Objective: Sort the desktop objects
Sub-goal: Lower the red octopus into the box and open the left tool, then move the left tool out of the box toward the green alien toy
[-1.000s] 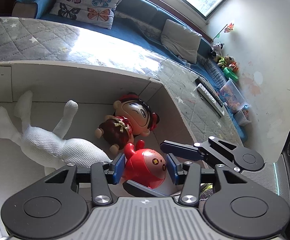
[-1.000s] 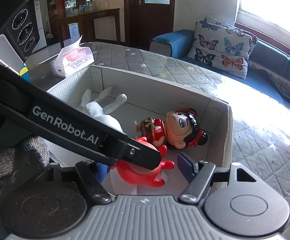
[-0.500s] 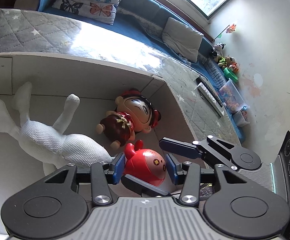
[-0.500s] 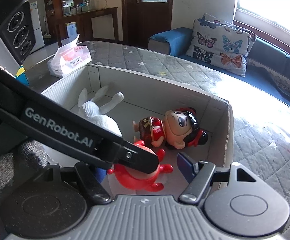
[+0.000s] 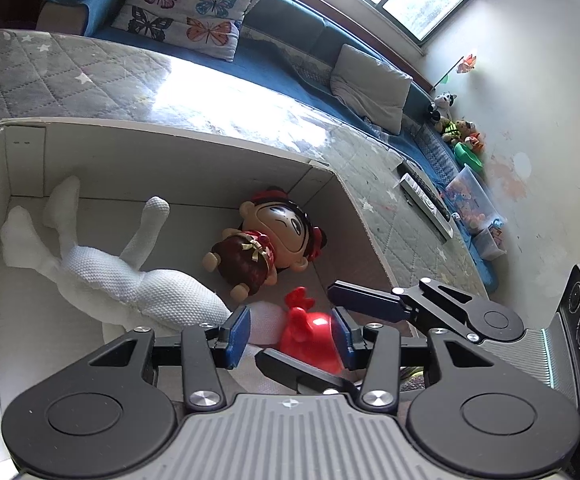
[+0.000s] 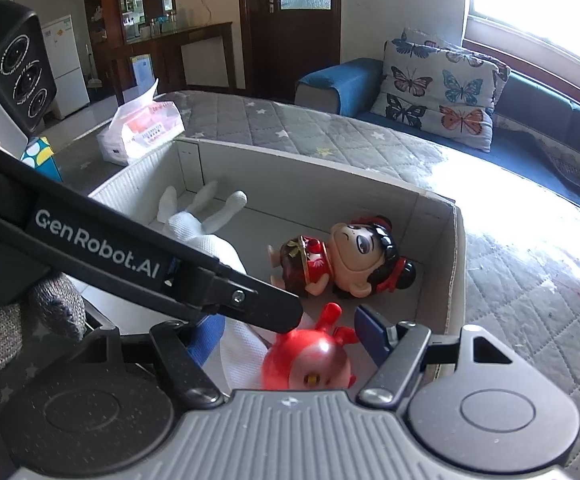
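A grey quilted cover with small stars [image 5: 70, 76] is spread over the bench, and strong window light falls on its far part. A blue sofa [image 6: 537, 96] with a butterfly cushion [image 5: 186, 8] is seen behind it.

On the bench stands an open cardboard box [image 5: 178, 152]. Inside it a white knitted toy [image 5: 102, 276] lies on the left, a doll in a red dress [image 5: 266, 240] lies on its back near the far right corner, and a red round toy [image 5: 309, 340] lies in the near right part, touching the white one.

The left tongs [image 5: 290, 336] are spread wide around the red round toy; its right blue pad is just beside the toy and the left pad is apart from it. The right tongs [image 6: 290, 336] are also spread, above the same toy, without pinching it.

Only the left wrist view shows the remote control [image 5: 425, 204], the clear container of small colourful things [image 5: 469, 204] and the soft toys [image 5: 453, 124] by the right wall. Only the right wrist view shows the tissue pack [image 6: 142, 128] beyond the box, the dark door [image 6: 290, 20], the wooden cabinet [image 6: 178, 40] and the white fridge [image 6: 66, 64].
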The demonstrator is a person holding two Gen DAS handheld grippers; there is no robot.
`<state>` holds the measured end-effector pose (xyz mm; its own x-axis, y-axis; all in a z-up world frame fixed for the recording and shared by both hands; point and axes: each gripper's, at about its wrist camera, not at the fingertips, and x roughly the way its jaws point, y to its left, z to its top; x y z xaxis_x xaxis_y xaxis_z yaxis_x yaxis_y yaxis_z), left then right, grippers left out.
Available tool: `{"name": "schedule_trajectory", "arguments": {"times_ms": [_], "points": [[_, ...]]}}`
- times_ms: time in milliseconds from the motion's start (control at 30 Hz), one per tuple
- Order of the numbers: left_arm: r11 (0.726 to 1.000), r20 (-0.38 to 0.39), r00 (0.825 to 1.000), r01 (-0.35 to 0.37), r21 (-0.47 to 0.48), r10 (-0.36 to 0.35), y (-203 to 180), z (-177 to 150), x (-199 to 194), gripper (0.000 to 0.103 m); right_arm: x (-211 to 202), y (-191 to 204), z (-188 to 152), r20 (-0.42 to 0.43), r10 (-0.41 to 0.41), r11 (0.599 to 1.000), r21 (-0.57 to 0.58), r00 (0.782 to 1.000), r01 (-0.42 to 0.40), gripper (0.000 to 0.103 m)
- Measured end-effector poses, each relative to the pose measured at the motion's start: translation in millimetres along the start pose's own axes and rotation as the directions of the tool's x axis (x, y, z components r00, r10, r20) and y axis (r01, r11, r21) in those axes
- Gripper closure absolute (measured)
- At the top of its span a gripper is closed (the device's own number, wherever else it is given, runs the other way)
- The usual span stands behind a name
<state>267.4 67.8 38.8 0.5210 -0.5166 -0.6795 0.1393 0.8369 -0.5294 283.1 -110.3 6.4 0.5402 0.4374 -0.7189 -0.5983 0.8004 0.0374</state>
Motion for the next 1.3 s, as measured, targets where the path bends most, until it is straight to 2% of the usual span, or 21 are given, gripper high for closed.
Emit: {"name": "schedule_trajectory", "arguments": {"times_ms": [367, 567, 733, 833, 1000, 1300], "points": [[1.000, 0.075, 0.997, -0.010, 0.018, 0.009, -12.0, -12.4, -28.7, 0.056, -40.1, 5.1, -11.0, 0.092, -0.027, 1.000, 0.006, 0.995, 0.027, 0.028], [0.999, 0.111, 0.994, -0.009, 0.049, 0.004, -24.4, -27.4, -45.4, 0.056, -67.7, 12.2, -25.4, 0.147, -0.045, 0.999, 0.006, 0.988, 0.044, 0.023], [0.998, 0.125, 0.992, -0.006, 0.068, -0.002, -33.5, -40.9, -54.2, 0.056, -82.5, 19.2, -41.2, 0.159, -0.055, 0.998, -0.009, 0.986, 0.057, 0.021], [0.996, 0.127, 0.992, -0.008, 0.085, -0.003, -38.9, -51.6, -55.9, 0.056, -88.8, 21.2, -53.2, 0.161, -0.057, 0.998, -0.006, 0.985, 0.059, 0.017], [0.996, 0.120, 0.993, 0.006, 0.090, -0.017, -47.4, -67.8, -53.3, 0.056, -94.3, 20.7, -80.1, 0.146, -0.090, 0.996, 0.012, 0.985, 0.089, 0.017], [0.995, 0.042, 0.999, 0.013, 0.094, -0.017, -61.8, -91.0, -16.4, 0.056, -110.7, 1.0, -113.3, 0.157, -0.189, 0.981, 0.063, 0.969, 0.181, 0.015]]}}
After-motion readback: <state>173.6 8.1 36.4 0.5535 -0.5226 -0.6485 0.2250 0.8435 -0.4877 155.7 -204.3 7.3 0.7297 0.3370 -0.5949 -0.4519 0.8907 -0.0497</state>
